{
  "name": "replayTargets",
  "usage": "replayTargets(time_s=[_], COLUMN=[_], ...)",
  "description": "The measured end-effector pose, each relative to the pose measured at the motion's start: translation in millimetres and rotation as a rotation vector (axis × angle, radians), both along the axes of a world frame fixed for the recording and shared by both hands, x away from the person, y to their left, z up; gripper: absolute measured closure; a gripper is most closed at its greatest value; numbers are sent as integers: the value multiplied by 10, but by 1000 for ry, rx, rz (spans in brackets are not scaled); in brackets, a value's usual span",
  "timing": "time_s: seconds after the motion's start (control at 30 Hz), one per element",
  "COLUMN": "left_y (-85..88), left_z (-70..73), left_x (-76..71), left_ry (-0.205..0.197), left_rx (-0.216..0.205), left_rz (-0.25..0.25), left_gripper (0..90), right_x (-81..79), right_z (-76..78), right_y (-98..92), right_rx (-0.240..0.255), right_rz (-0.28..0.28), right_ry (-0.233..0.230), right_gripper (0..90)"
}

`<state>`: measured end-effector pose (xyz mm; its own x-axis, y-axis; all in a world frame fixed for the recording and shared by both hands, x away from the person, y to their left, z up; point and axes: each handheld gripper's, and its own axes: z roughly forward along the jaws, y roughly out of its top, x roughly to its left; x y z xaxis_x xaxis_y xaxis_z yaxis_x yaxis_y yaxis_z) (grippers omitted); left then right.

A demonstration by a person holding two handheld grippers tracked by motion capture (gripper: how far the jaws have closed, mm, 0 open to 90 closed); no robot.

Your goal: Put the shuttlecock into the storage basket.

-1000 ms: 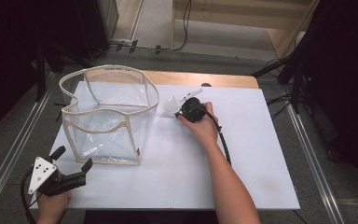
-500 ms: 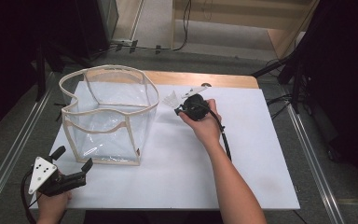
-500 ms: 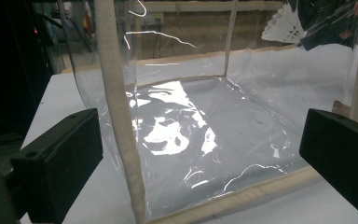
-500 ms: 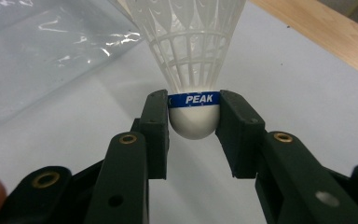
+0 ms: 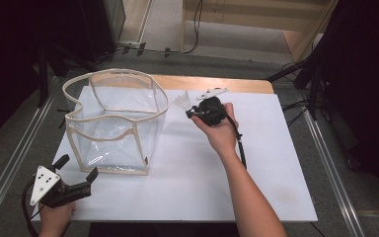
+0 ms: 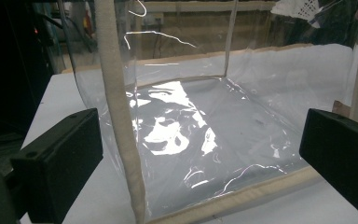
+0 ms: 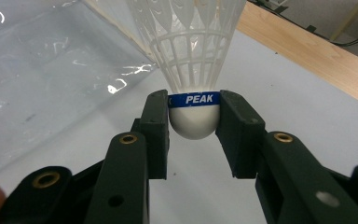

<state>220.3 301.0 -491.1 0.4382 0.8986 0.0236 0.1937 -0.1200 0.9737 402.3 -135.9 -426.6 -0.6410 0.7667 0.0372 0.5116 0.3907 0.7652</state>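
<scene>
A: Nearest us, the left gripper (image 5: 74, 186) sits low at the table's (image 5: 276, 197) front-left corner, jaws spread wide with nothing between them, aimed at the clear bag (image 5: 116, 126).

B: And the left gripper view looks straight through that clear bag (image 6: 191, 130), its beige trim standing just ahead of the jaws.

A: Farther up, the right gripper (image 5: 191, 112) has its 2 jaws closed on a shuttlecock (image 5: 181, 101), just beside the bag's right wall.

B: Look at the grip: jaws pinch the shuttlecock (image 7: 193, 112) on its white cork, at the blue band.

A: My guess, it goes into the bag. Lift above the rim first, so the feather skirt doesn't snag the trim.

B: Agreed, and release only once it's over the opening.
</scene>
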Motion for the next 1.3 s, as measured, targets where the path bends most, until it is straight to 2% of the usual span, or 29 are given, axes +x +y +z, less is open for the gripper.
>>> replayTargets(time_s=[0.6,1.0,1.3], left_y=[-4,-5,0], left_z=[0,0,0], left_x=[-2,-6,-6], left_ry=[-1,-2,-2], left_rx=[2,3,3], left_rz=[1,1,-1], left_gripper=[0,0,0], right_x=[-149,-218,-290], right_z=[209,302,421], right_y=[-2,9,52], right_rx=[46,39,55], right_rz=[-3,-10,1], right_ry=[-32,-54,-86], right_gripper=[630,630,630])
